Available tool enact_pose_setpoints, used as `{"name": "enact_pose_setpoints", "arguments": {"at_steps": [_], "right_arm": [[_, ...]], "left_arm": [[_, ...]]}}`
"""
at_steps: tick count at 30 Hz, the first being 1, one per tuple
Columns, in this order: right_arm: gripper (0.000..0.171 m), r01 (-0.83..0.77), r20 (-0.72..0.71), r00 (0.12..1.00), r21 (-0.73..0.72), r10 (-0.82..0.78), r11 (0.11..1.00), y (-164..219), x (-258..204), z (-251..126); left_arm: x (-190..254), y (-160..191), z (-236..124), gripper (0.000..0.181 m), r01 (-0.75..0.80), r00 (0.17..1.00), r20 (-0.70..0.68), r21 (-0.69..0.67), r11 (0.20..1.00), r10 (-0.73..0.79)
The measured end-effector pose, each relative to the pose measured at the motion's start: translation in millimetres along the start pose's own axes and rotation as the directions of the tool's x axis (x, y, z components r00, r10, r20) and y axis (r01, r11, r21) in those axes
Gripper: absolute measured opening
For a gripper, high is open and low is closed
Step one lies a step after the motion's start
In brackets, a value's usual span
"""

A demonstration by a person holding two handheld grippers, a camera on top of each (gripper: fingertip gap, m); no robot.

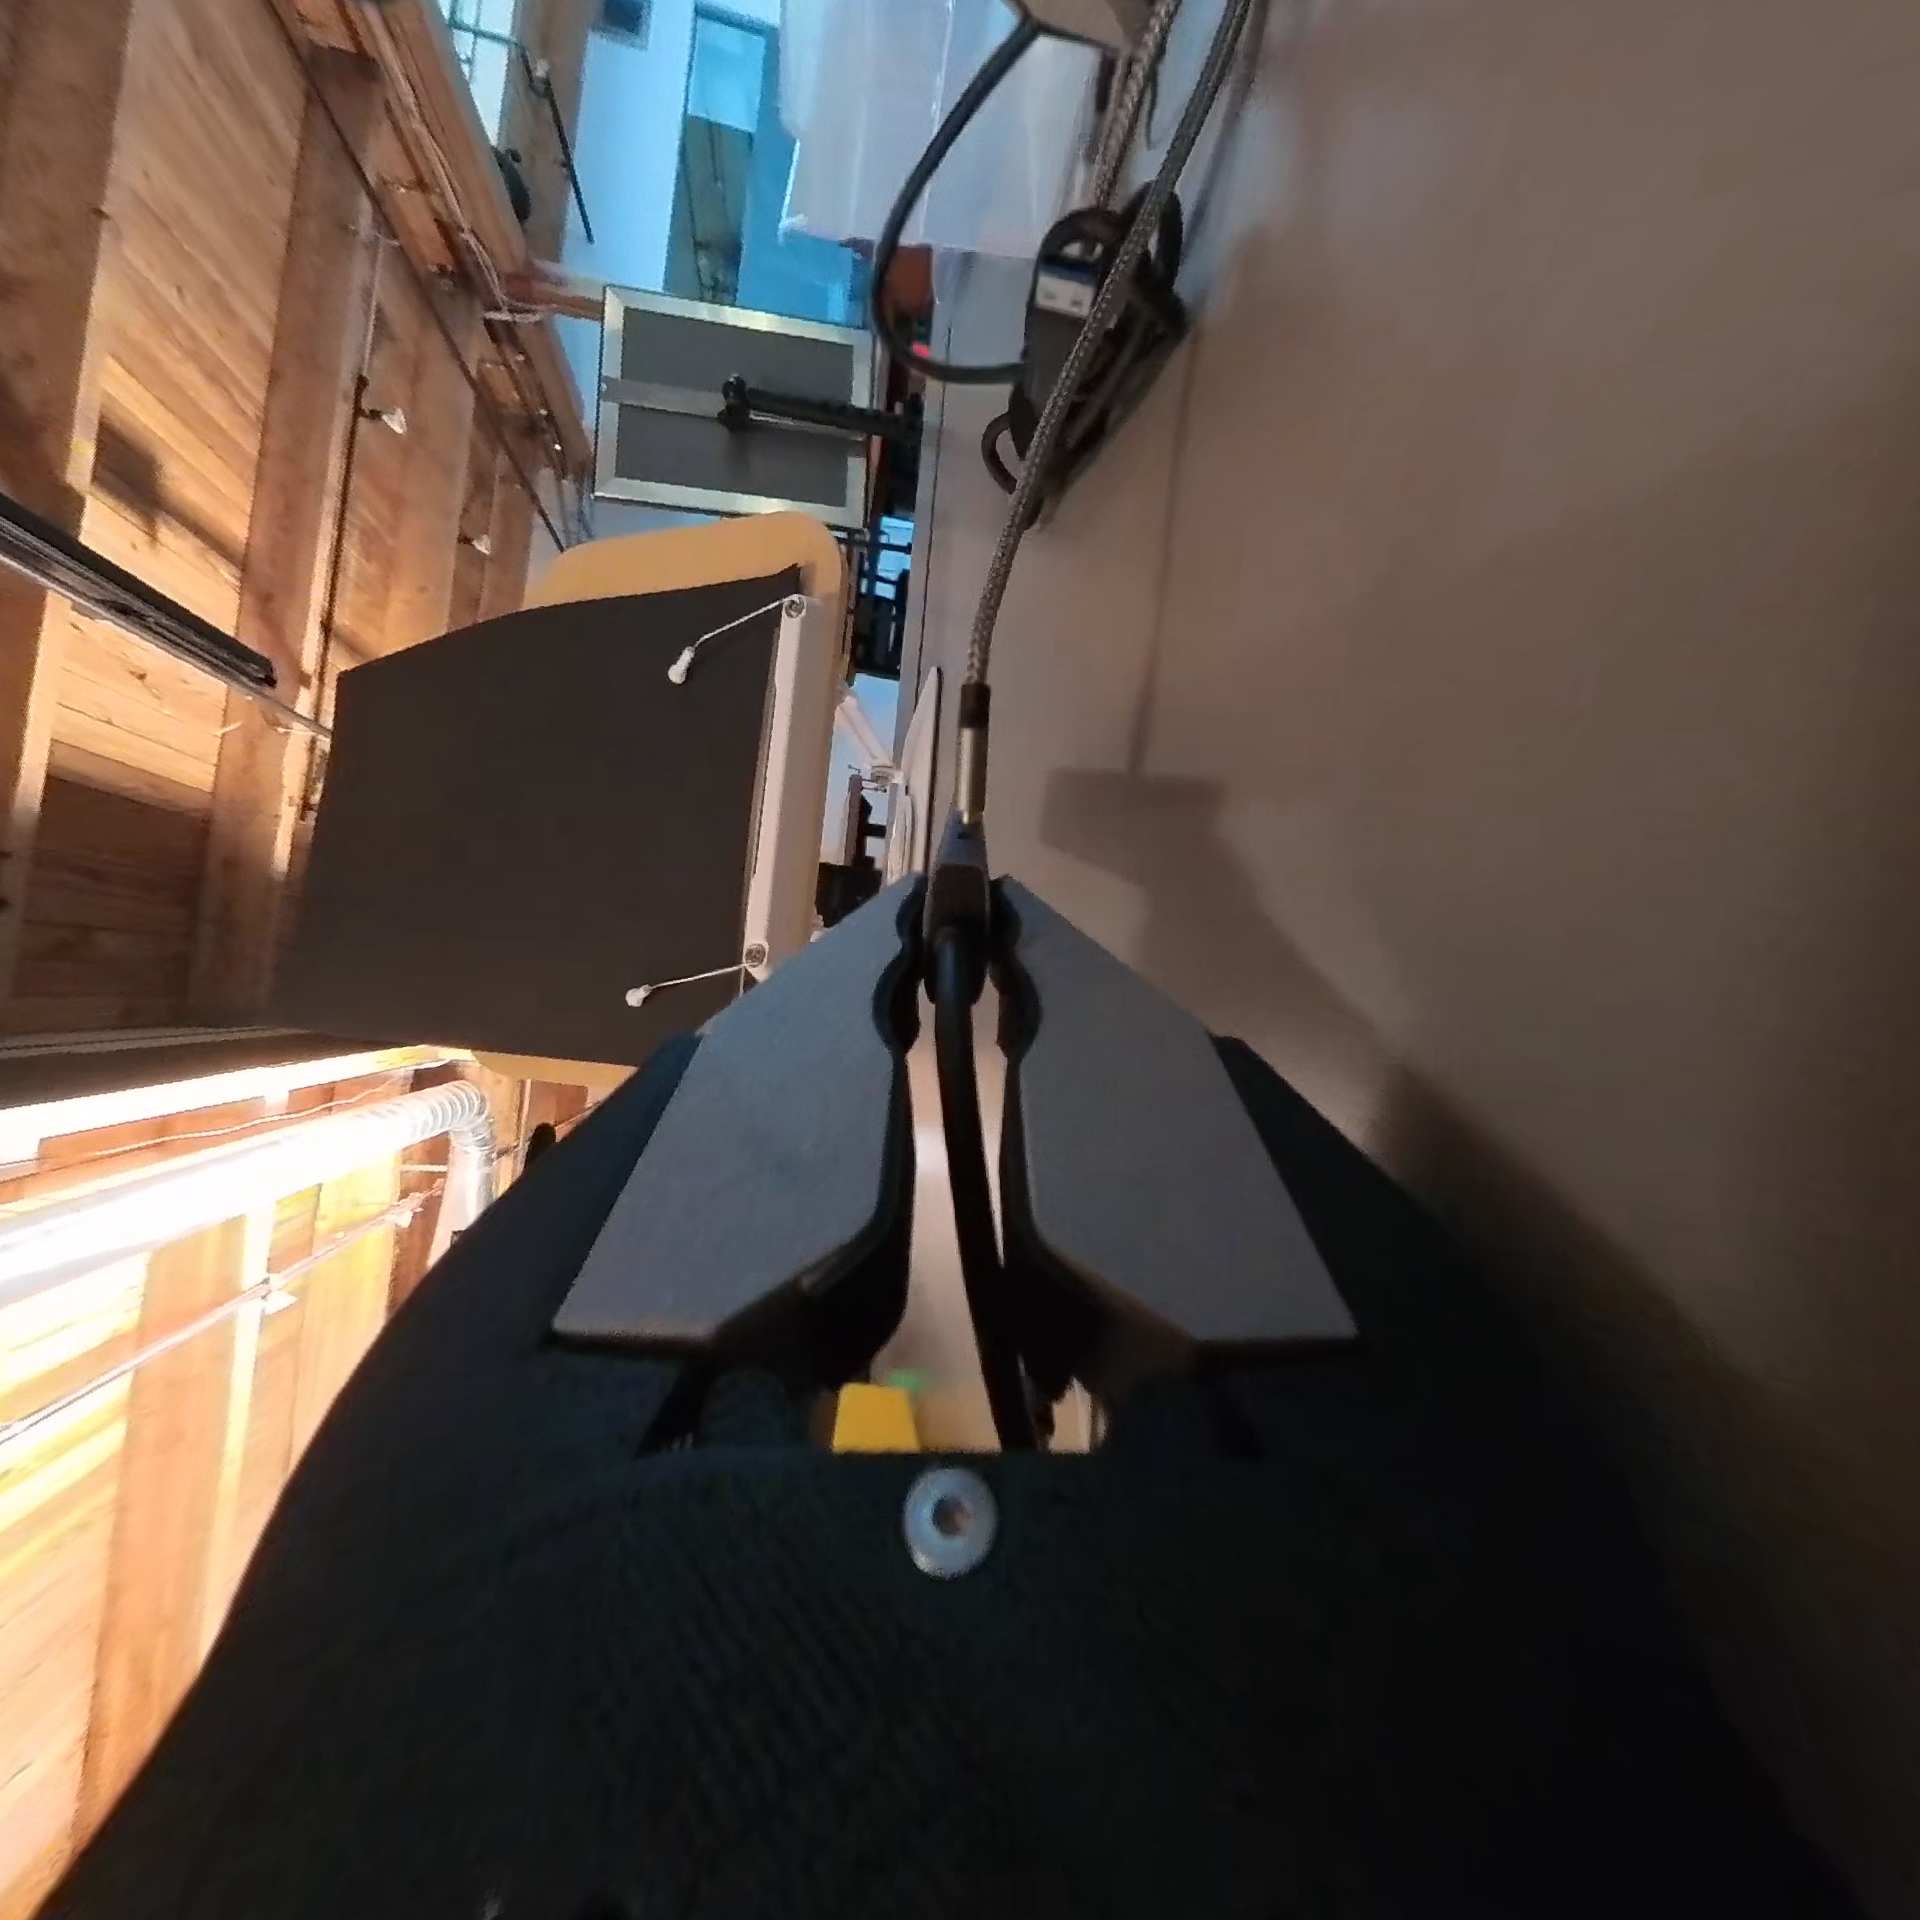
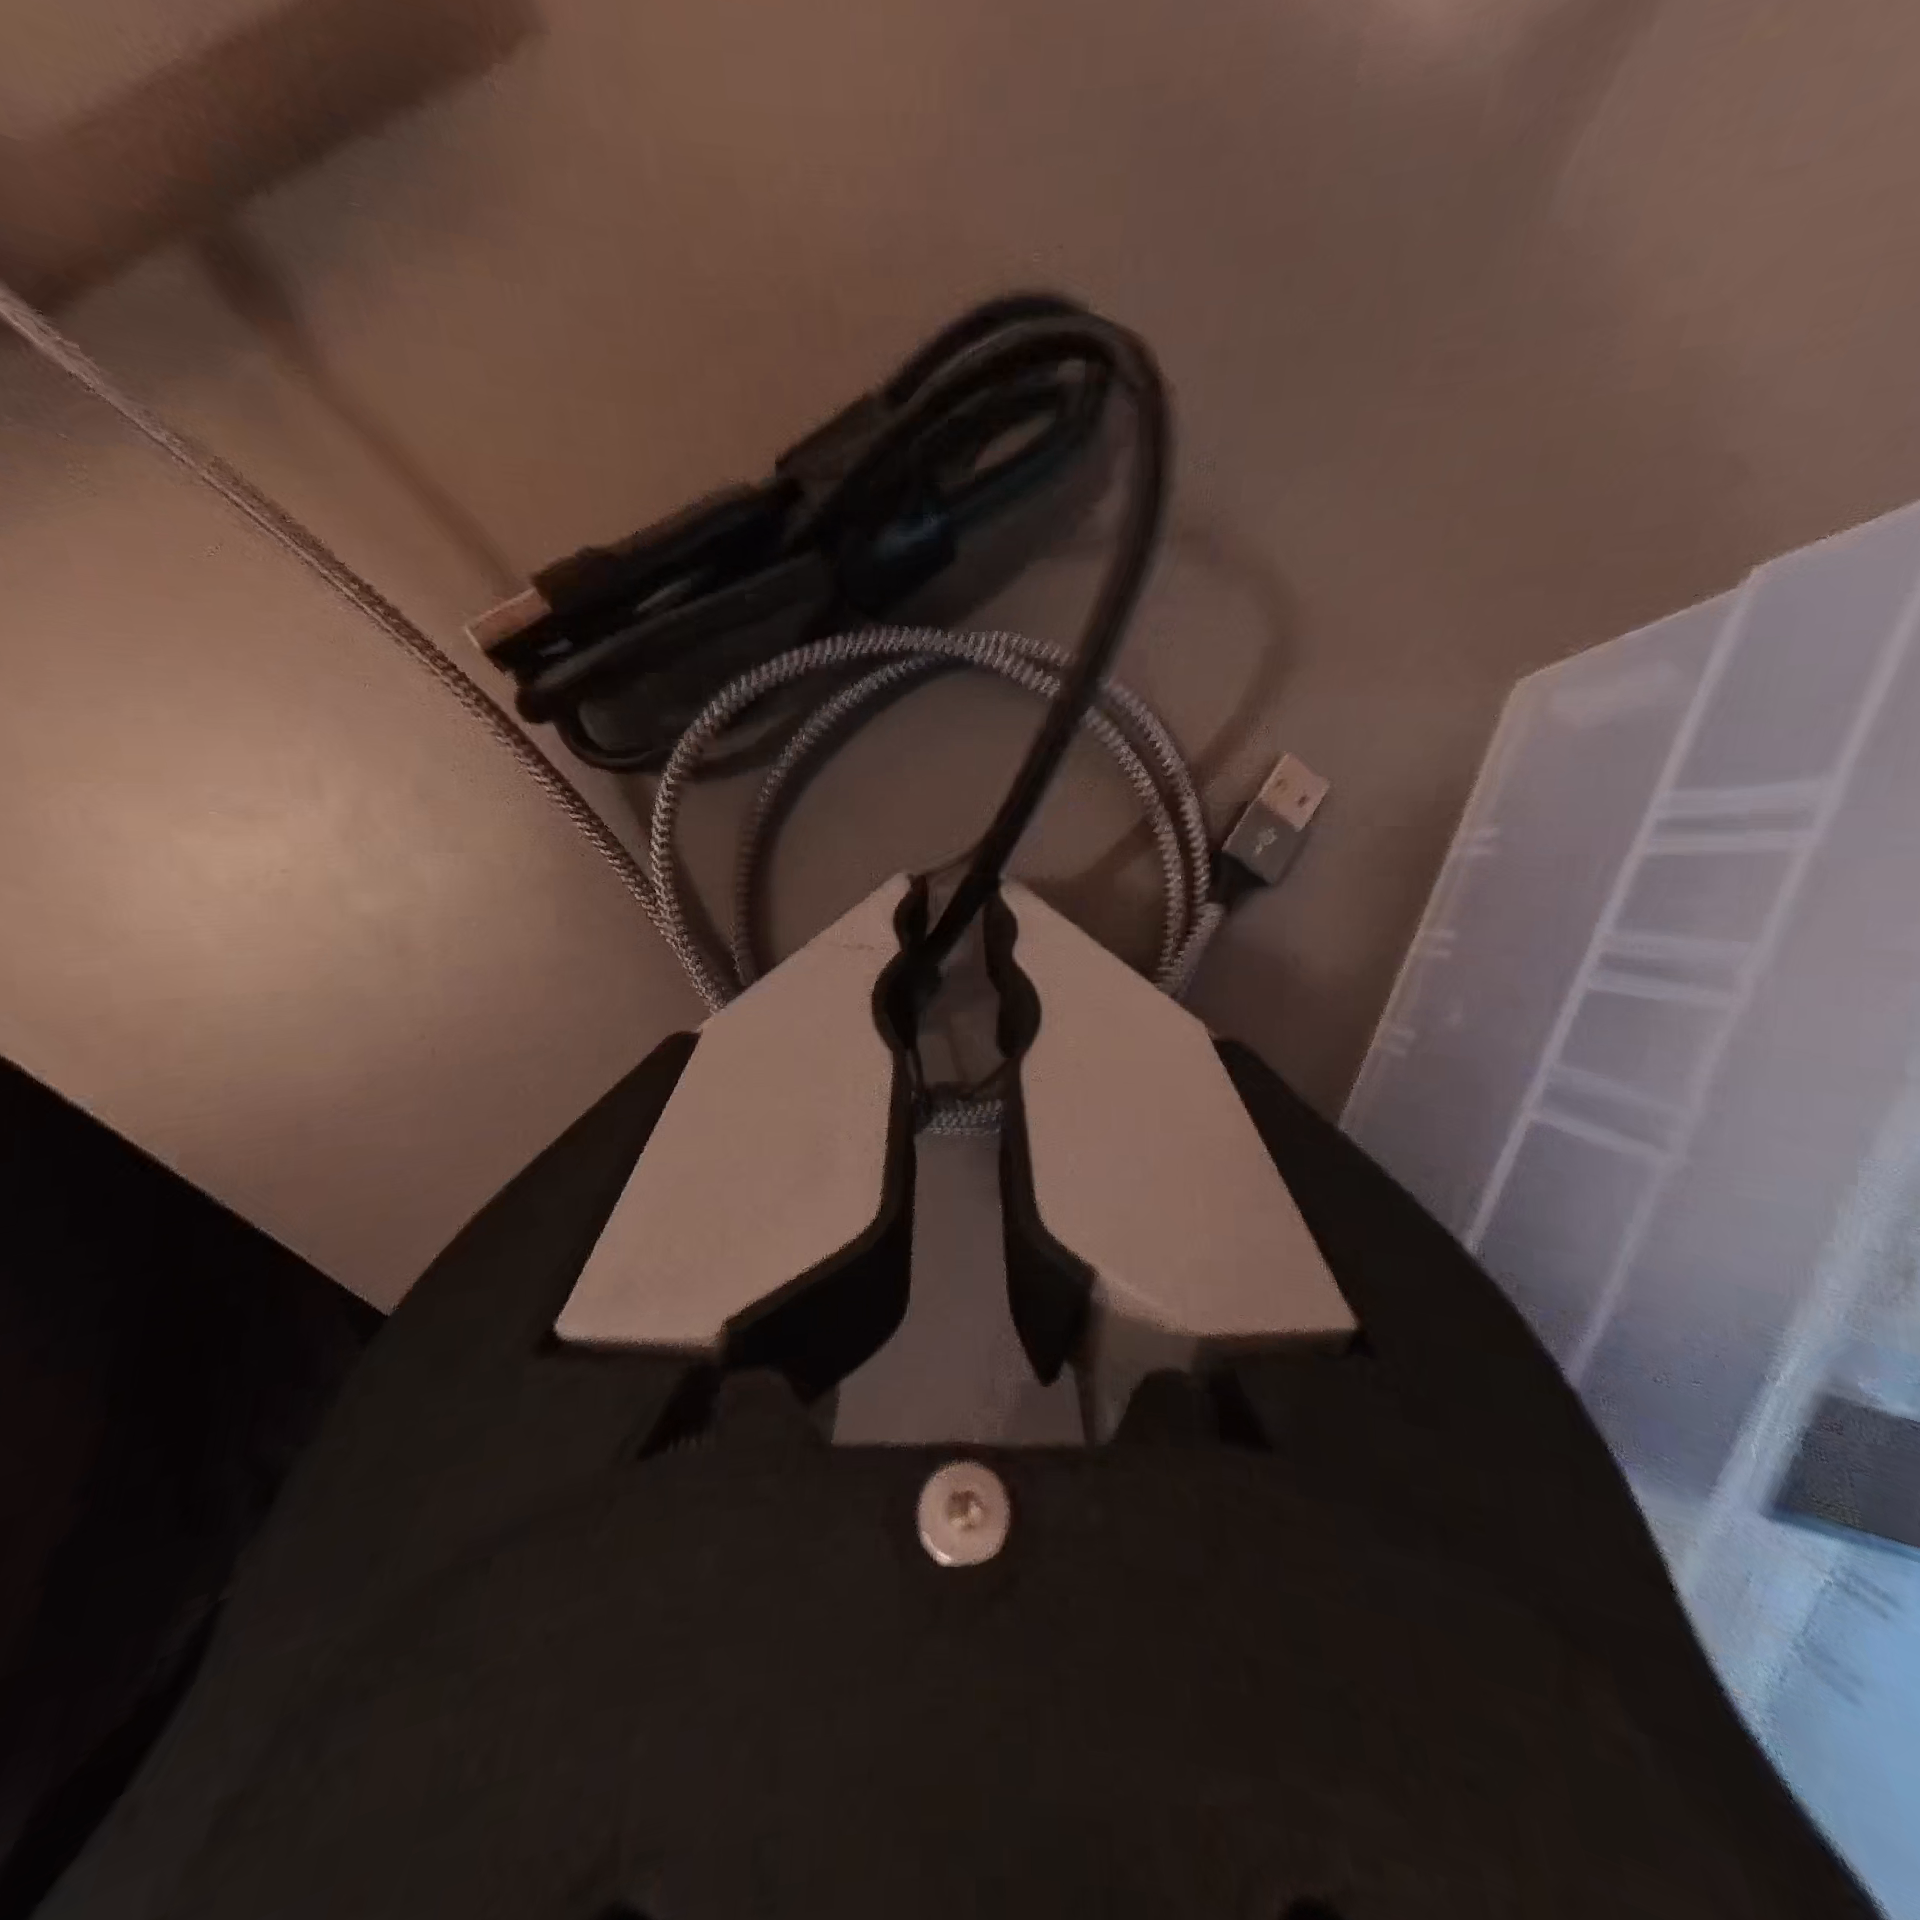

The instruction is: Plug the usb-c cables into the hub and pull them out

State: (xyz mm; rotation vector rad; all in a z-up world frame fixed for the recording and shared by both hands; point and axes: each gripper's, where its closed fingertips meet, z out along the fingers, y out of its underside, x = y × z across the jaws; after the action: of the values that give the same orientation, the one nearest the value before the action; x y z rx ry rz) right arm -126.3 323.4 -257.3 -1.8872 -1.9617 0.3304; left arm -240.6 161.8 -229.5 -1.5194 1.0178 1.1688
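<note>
Left wrist view: left tongs (image 1: 958,894) rolled sideways along the worktop (image 1: 1507,623), clamped on a black plug body (image 1: 958,868) joined to the braided cable (image 1: 1049,457).

Right wrist view: right tongs (image 2: 956,899) angled down, narrow, pinching a black cable (image 2: 1049,727) above the coiled braided cable (image 2: 831,675).

Ahead of your left gripper (image 1: 958,894): the braided grey cable (image 1: 1049,457) runs straight out at 12 o'clock to the black hub (image 1: 1101,322) on the beige tabletop (image 1: 1507,623).
Your left side, 3 o'clock: bare tabletop, open room.
Ahead of your right gripper (image 2: 956,904): the bundled black cables (image 2: 831,540) and the coiled grey braided cable (image 2: 935,727) block 12 o'clock.
Your right side, 3 o'clock: the clear plastic bin (image 2: 1662,935) walls you in.
Your right side, 10 o'clock: open tabletop beyond the straight braided strand (image 2: 312,551).
</note>
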Motion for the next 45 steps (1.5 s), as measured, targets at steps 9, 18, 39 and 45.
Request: {"name": "enact_pose_setpoints", "arguments": {"at_steps": [9, 18, 39, 45], "right_arm": [[0.001, 0.062, -0.341, 0.927, 0.554, 0.159, 0.830, -58.5, 45.7, -144.2], [0.001, 0.151, -0.342, 0.940, 0.442, 0.011, 0.884, -59.1, 12.3, -130.8], [0.038, -0.277, 0.614, 0.757, 0.612, -0.223, 0.741, -91.6, -93.9, -147.0], [0.043, 0.079, 0.231, 0.944, 0.535, -0.235, 0.841, -62.2, -57.0, -100.8]], "left_arm": [[-0.9, 3.4, 1.6, 0.008, -0.016, 1.000, 0.016, -0.023, 1.000, 0.017], [-10.0, 5.4, 0.5, 0.008, -0.010, 0.998, 0.066, -0.038, 0.999, 0.012], [-6.4, 4.3, 0.7, 0.008, -0.026, 0.998, 0.052, -0.030, 0.999, 0.028], [-8.7, 2.9, -0.9, 0.008, -0.026, 0.997, 0.066, -0.025, 0.999, 0.028]]}}
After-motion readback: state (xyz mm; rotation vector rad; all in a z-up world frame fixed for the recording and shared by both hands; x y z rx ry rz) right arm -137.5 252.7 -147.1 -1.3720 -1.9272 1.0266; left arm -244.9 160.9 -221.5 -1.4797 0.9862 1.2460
